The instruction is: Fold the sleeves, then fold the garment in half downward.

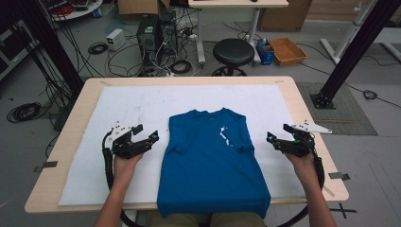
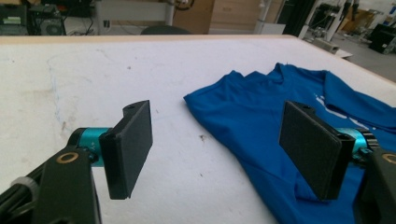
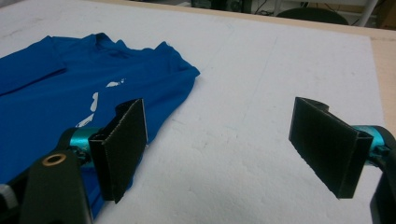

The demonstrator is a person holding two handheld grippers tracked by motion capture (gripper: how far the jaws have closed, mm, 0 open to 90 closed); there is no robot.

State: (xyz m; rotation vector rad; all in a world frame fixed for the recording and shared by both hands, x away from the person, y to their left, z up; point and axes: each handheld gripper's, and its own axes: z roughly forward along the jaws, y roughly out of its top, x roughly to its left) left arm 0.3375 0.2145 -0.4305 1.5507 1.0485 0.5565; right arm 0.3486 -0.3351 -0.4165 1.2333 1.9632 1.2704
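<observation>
Folding the shirt [image 1: 210,161] is underway at frame centre, sleeves tucked in. Your left gripper [image 1: 147,134] and right gripper [image 1: 276,132] both gape empty; pinch matching hem corners evenly next.

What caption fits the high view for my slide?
Both sleeves folded in, blue T-shirt lies on the white mat between open left gripper and right gripper.

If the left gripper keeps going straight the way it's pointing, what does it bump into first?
Probably the blue T-shirt. The open left gripper points along the white table cover toward the shirt's near shoulder edge, though depth is hard to judge.
</observation>
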